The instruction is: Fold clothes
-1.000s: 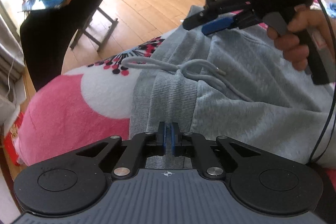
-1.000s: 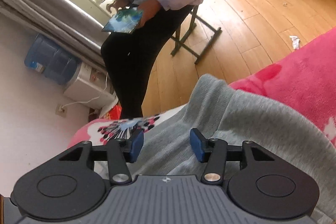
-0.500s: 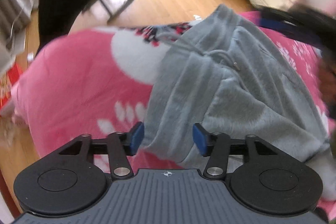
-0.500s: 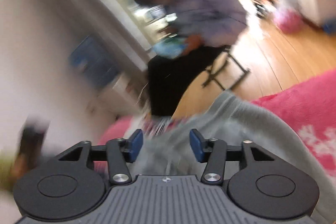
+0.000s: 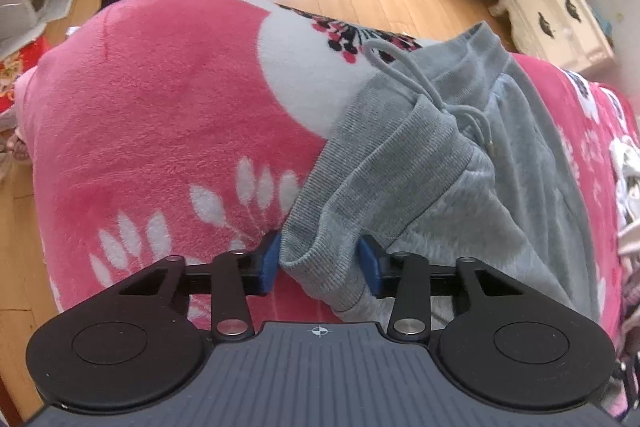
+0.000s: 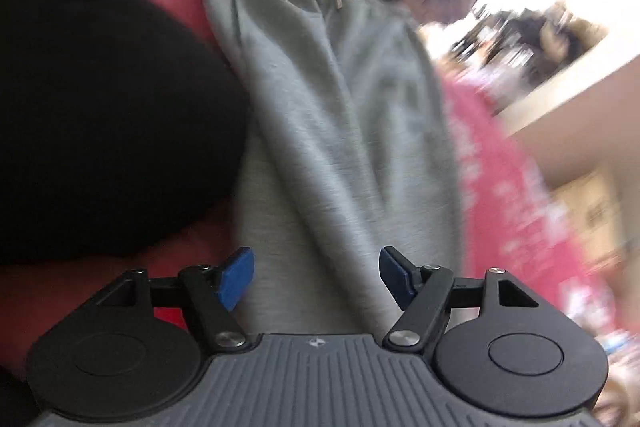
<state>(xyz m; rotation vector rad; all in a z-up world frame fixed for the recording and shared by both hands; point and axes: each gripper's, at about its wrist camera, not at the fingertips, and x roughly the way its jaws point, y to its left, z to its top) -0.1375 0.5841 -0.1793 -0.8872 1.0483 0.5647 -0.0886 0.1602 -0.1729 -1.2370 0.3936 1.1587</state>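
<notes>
left gripper (image 5: 318,263) released around grey fleece sweatpants (image 5: 452,163) waistband | right gripper (image 6: 316,277) released | risk: loose waistband unfolds

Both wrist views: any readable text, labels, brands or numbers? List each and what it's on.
None readable.
Left gripper: only a small crosshair mark on its grey body, no letters.
Right gripper: a small emblem on its body, too small to read.
Grey sweatpants: no label or print showing.
Pink blanket: flower and leaf patterns only.
Background in the right wrist view is motion-blurred; nothing legible.
</notes>
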